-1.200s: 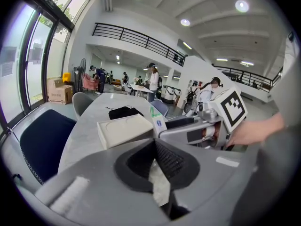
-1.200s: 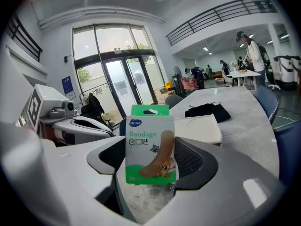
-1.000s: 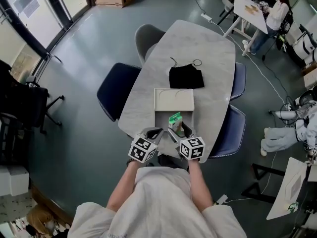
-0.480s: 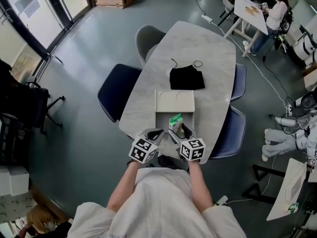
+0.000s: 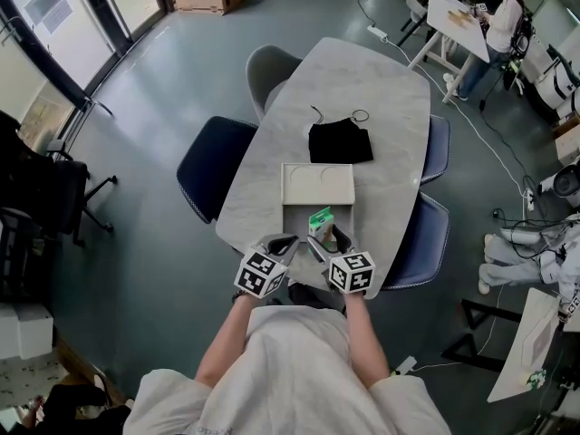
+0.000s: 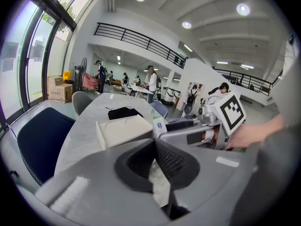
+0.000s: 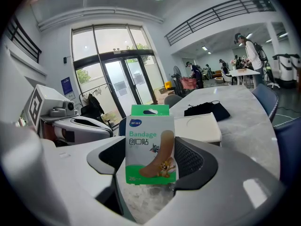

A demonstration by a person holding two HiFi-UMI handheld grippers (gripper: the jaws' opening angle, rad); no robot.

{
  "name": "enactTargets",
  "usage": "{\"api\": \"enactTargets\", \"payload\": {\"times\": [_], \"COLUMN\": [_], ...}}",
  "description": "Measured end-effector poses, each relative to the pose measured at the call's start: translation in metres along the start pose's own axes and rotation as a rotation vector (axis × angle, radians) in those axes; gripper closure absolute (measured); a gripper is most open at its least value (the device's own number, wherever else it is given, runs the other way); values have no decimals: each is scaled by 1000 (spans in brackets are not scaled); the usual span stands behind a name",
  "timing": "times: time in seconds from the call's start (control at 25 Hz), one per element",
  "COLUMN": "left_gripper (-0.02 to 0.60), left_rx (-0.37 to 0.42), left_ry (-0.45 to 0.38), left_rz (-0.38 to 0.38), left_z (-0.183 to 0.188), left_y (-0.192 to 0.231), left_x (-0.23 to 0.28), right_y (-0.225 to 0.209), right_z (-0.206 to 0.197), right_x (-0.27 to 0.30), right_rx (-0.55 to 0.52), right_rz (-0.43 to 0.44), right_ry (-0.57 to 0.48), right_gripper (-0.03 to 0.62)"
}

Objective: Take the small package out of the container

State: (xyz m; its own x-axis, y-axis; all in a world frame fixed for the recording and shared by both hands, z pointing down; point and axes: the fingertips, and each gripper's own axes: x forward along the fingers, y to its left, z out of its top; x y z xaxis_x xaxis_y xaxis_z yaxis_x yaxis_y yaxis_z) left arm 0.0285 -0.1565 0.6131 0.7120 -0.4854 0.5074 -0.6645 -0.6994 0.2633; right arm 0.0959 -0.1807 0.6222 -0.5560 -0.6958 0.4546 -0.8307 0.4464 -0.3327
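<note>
Left tongs (image 6: 154,144) closed tip to tip on nothing, parked just beside the right. Right tongs (image 5: 326,241) part-open, clamped on the small package (image 7: 149,142), a green bandage box held upright on the near side of the white container (image 5: 318,184), apparently clear of it. Step judged: withdrawal. Next: set it down on bare bench (image 5: 362,89). Marble top; black pouch (image 5: 340,140) beyond; open hall.

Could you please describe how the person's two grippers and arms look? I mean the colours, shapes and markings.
The left gripper and the right gripper have smooth, rounded, light grey shells. Each carries a white cube with black square markers. The fingers are lined in black with a mesh texture. The person wears a white top with short sleeves. No cables show.
</note>
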Motion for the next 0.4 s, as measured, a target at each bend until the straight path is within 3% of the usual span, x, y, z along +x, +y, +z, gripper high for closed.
{"api": "enactTargets", "payload": {"times": [0.4], "left_gripper": [529], "left_rx": [3], "left_ry": [1], "left_rz": [-11], "left_z": [1], "left_y": [-4], "left_x": [9], "right_y": [-8], "right_z": [-2], "right_x": [-1], "right_rx": [-5], "right_rz": [-6], "right_ry": [5], "right_gripper": [283]}}
